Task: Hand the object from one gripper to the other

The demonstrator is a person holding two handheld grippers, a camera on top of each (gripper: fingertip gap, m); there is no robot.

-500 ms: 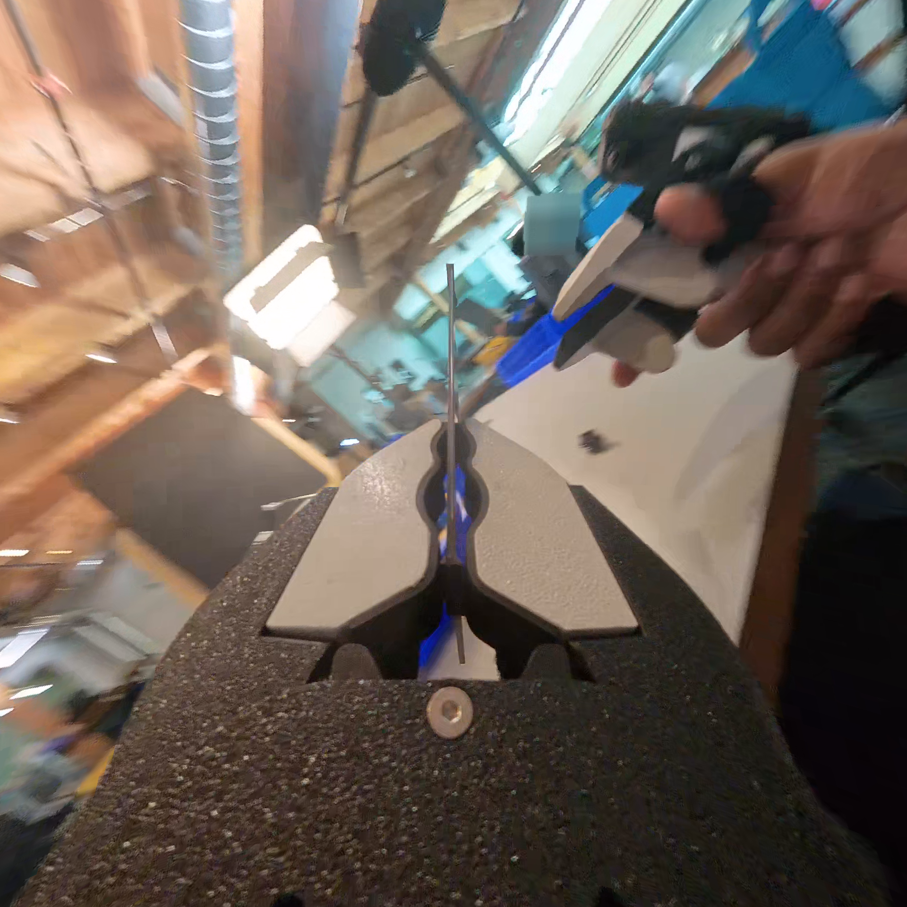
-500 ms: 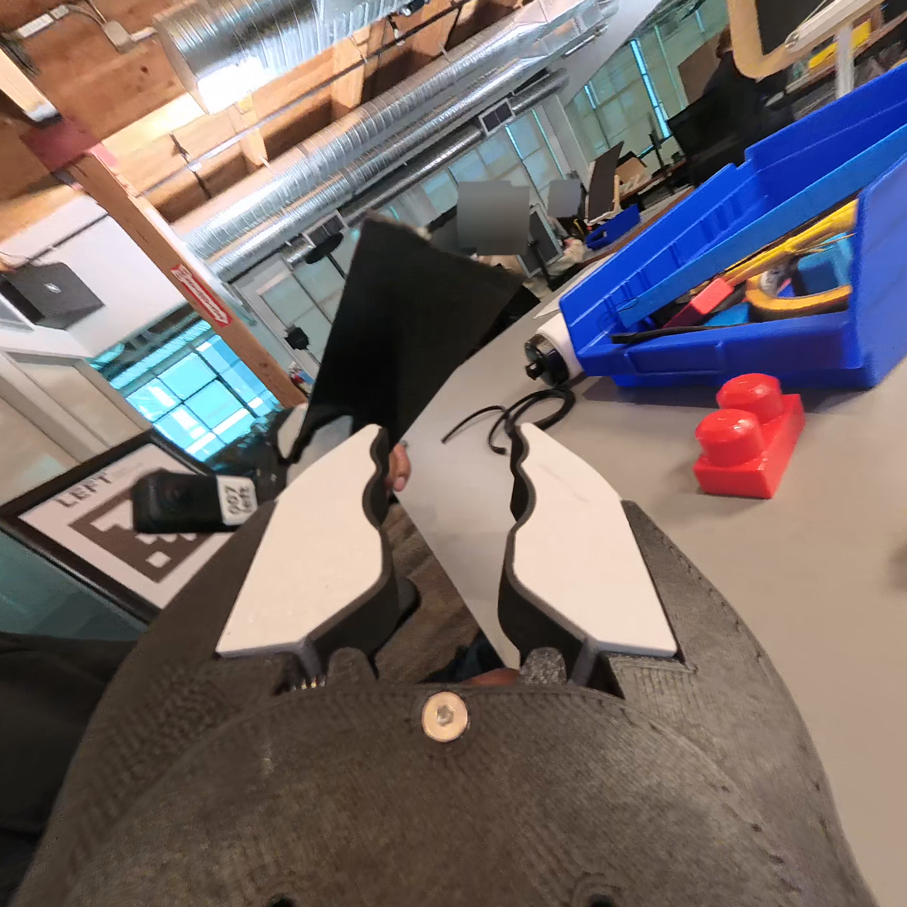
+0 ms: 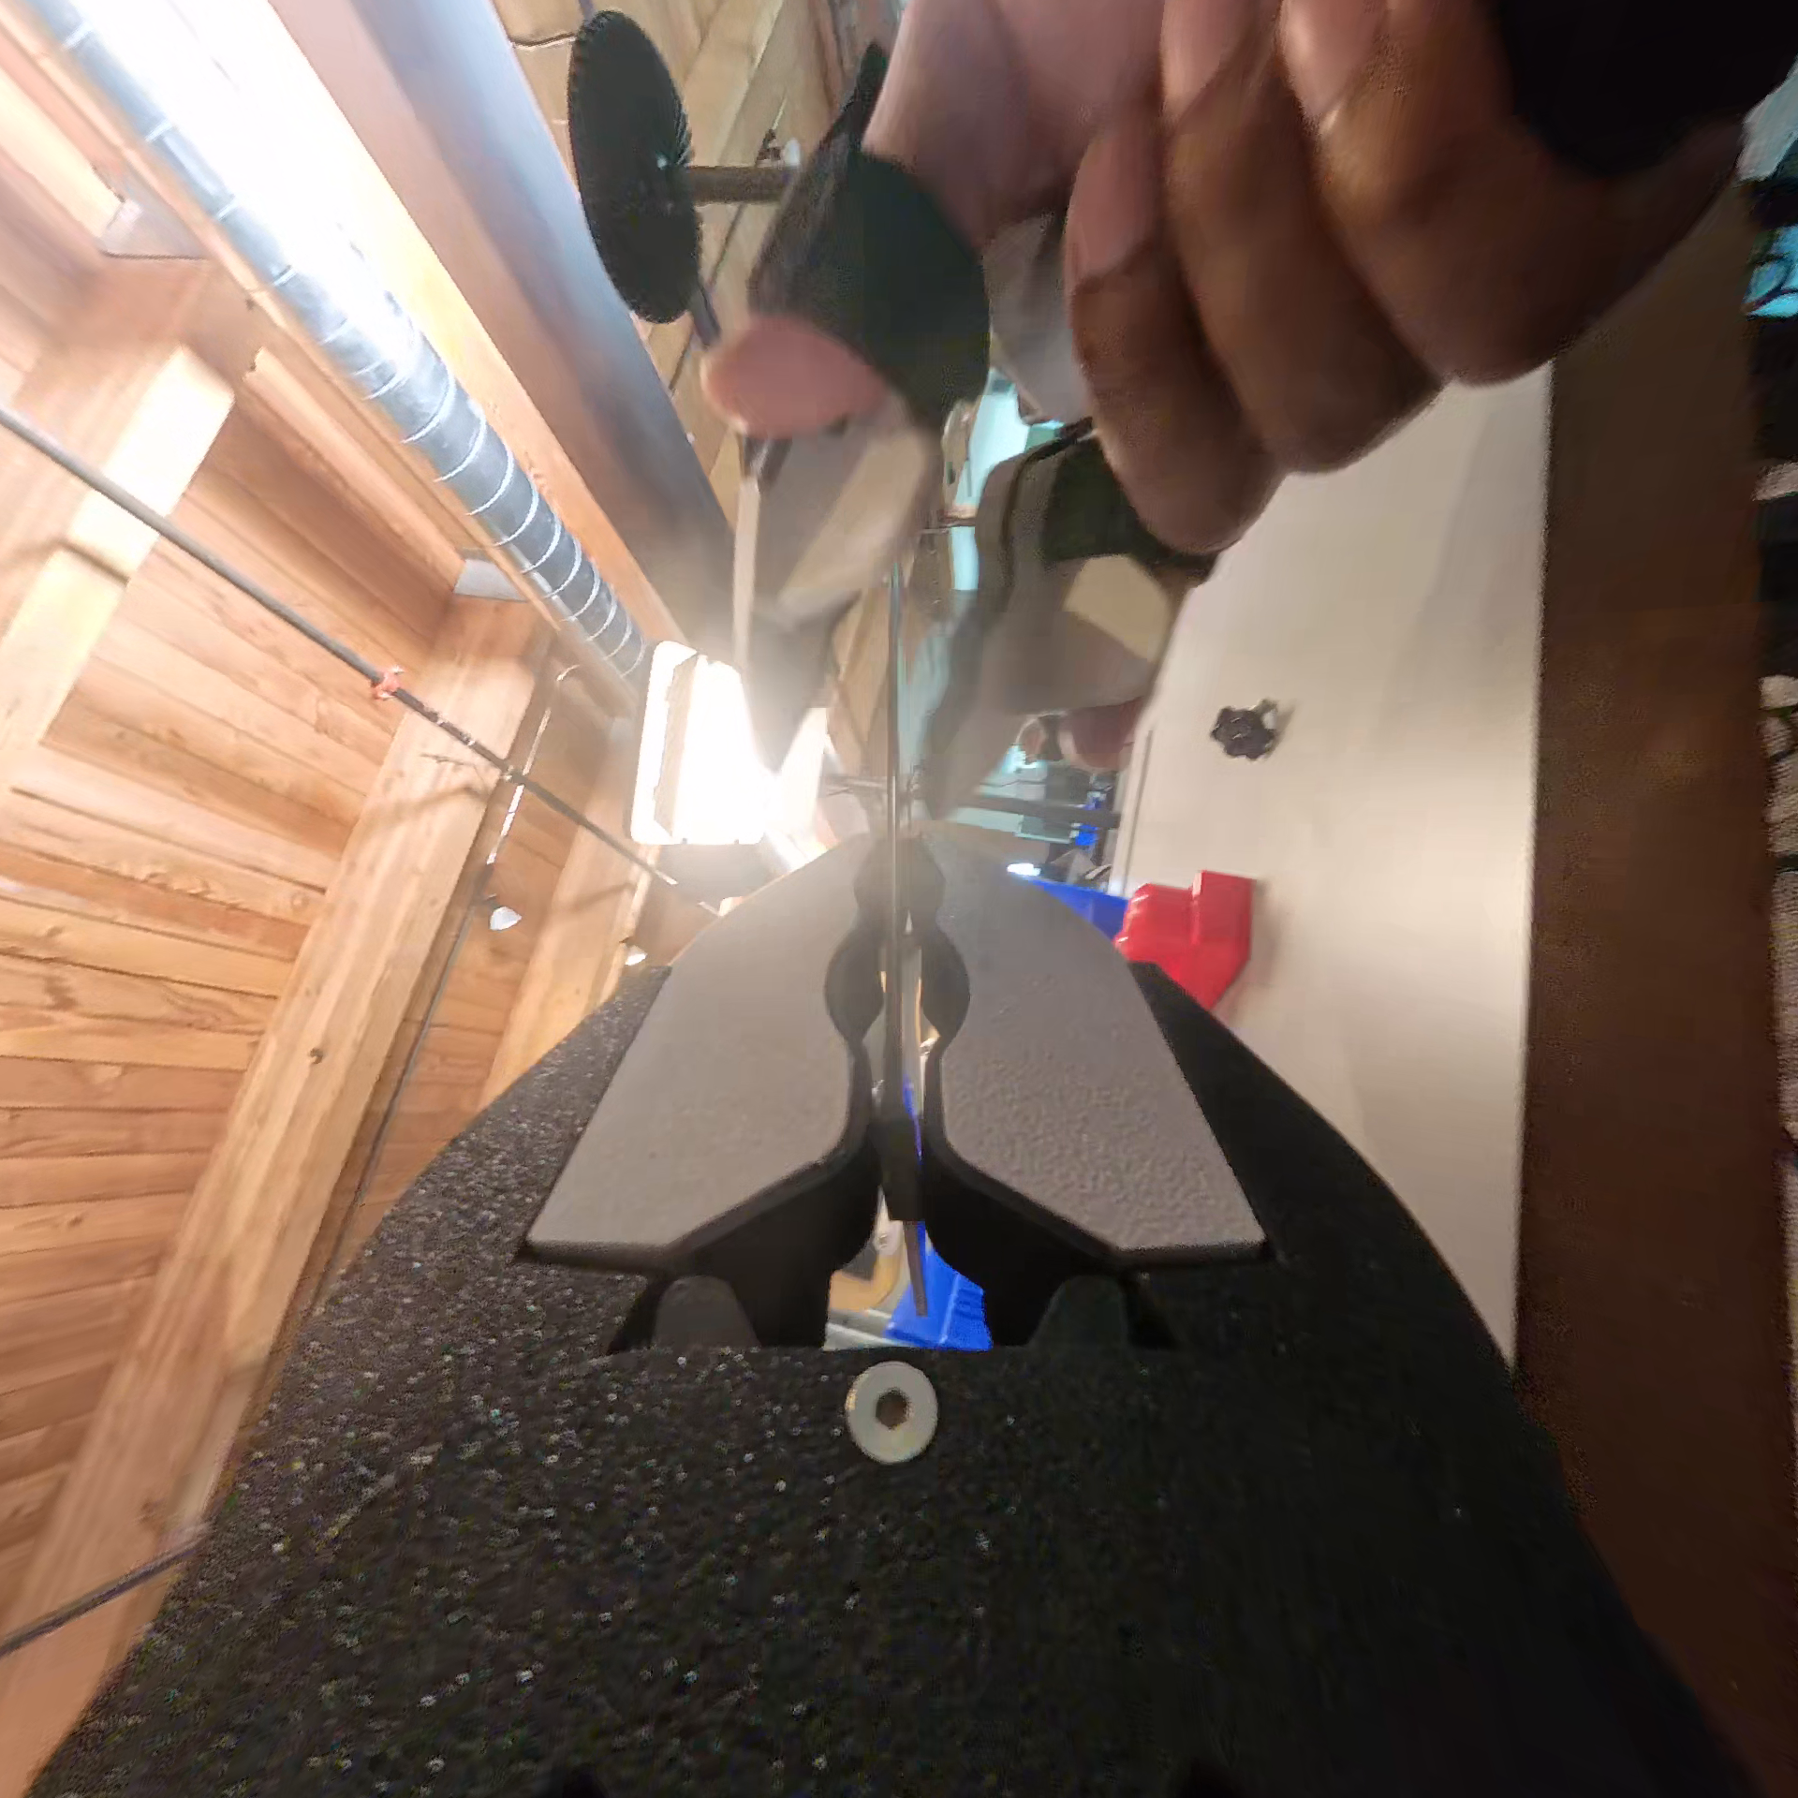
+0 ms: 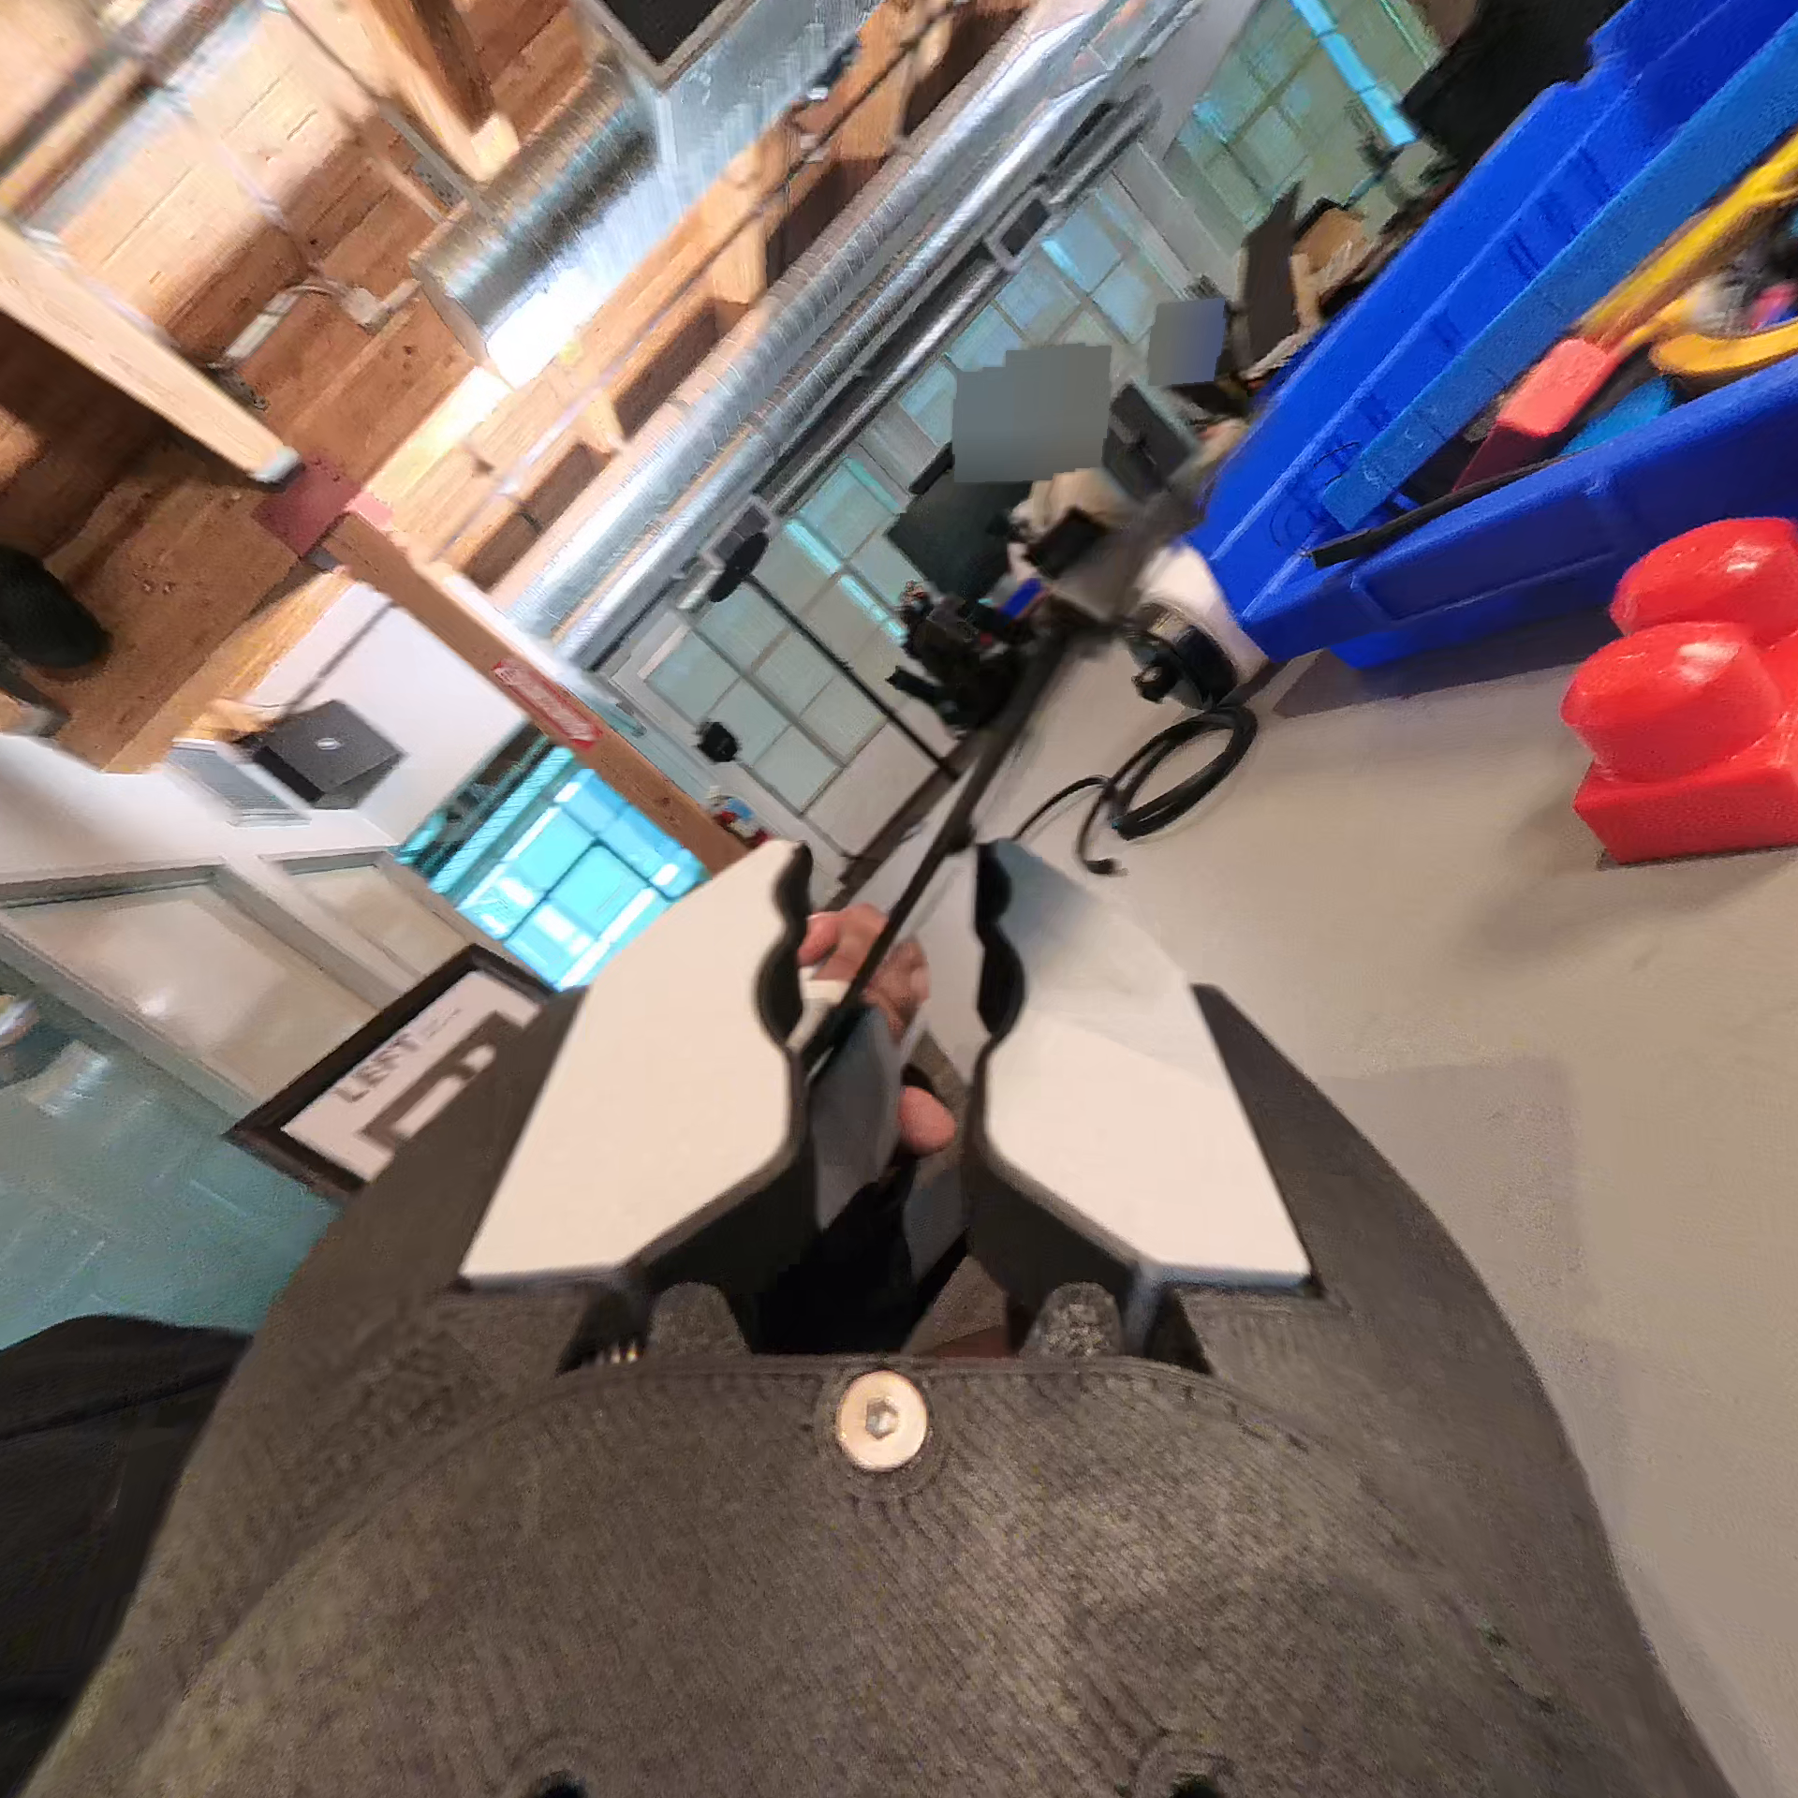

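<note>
Left wrist view: the left claw (image 3: 893,876) is clamped on a thin dark sheet (image 3: 892,739) (seen edge-on), its far edge between the parted fingers of the right claw (image 4: 890,856); a red block (image 4: 1698,701) sits on the counter (image 4: 1362,973) to that claw's right.

Two hand-held claws, black bodies and pale grey fingers

The left claw (image 3: 900,934) has a coarse, speckled black body, two flat grey fingers (image 3: 720,1090) with wavy inner edges on black backing, and a silver hex-socket screw (image 3: 891,1411) set centrally below them. The right claw (image 4: 890,934) looks alike (its body a greyer, finely ridged black), with whiter fingers (image 4: 1119,1099) and the same screw (image 4: 881,1419). The hand (image 3: 1216,243) wears a black band round one fingertip.
</note>
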